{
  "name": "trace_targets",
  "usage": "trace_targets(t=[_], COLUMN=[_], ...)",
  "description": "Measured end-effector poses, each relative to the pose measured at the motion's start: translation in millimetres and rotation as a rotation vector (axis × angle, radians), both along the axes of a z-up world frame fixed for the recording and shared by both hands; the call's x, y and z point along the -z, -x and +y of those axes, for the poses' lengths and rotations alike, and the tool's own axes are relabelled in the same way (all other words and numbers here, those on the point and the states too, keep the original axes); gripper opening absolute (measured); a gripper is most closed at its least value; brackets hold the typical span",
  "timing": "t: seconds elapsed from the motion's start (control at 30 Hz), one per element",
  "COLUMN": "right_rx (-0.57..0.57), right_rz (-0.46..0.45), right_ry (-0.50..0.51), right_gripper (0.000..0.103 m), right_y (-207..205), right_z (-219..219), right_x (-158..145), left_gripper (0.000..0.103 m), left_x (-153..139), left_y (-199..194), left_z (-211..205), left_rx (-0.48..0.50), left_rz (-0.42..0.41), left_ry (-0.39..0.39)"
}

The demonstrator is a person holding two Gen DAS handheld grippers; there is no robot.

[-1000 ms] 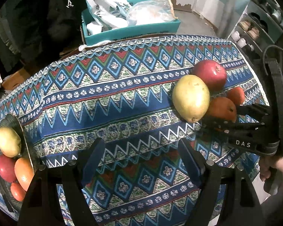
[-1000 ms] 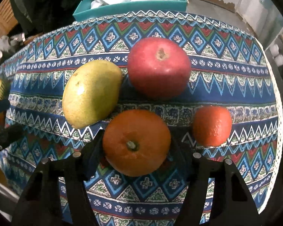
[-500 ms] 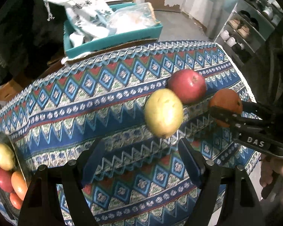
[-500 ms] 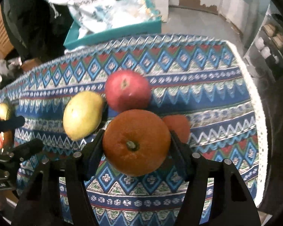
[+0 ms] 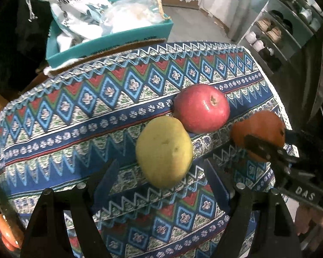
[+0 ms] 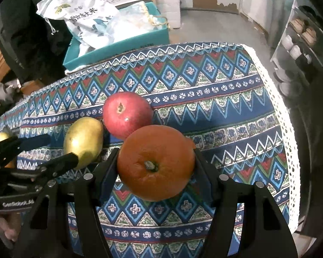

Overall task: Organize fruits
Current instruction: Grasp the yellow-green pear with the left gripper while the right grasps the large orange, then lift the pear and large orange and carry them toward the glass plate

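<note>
Our right gripper (image 6: 156,163) clamps the orange (image 6: 156,162) above the patterned tablecloth (image 6: 226,111), our left gripper (image 5: 161,172) gaping beside the mango (image 5: 164,151)

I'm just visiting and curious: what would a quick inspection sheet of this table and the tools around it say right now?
Surface: patterned tablecloth.
Job's things: orange gripped; yellow mango and red apple on cloth; plate of fruit at left edge.
Clutter: teal box of bags beyond table.
Grippers: right hand-held gripper shut on orange; left hand-held gripper open at the mango.
Cables: nothing seen.
Surroundings: shoe shelf, bare floor.
</note>
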State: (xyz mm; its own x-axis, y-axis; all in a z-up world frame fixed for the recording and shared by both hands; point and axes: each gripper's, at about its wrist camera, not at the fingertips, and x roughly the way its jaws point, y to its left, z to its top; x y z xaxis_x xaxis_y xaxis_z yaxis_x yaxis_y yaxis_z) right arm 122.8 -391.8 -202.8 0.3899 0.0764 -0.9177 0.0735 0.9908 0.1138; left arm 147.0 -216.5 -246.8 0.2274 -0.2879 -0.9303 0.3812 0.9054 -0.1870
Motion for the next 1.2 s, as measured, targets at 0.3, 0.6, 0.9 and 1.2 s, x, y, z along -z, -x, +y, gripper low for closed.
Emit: trace_targets(t=[0.3,0.6,0.9,1.2], right_rx=[0.005,0.001,-0.012,-0.023], right_rz=[0.002,-0.004,-0.007,-0.03], right_ry=[0.01,0.0,0.009,0.009], right_gripper=[0.065,0.065,0.065,0.065], right_y=[-5,-7,-6,-4], right_z=[-3,-4,1,5], right_x=[2,3,2,-7], left_gripper=[0.082,0.073,0.068,0.068], left_x=[26,38,33,11], left_y=[-14,-19,-11,-3], left_z=[-10,-11,-15,7], left_rx=[-0.012,-0.01,-0.003,-0.033], left_rz=[0.058,0.071,0.024,0.0], left_ry=[0.0,-0.005,-0.013,0.01])
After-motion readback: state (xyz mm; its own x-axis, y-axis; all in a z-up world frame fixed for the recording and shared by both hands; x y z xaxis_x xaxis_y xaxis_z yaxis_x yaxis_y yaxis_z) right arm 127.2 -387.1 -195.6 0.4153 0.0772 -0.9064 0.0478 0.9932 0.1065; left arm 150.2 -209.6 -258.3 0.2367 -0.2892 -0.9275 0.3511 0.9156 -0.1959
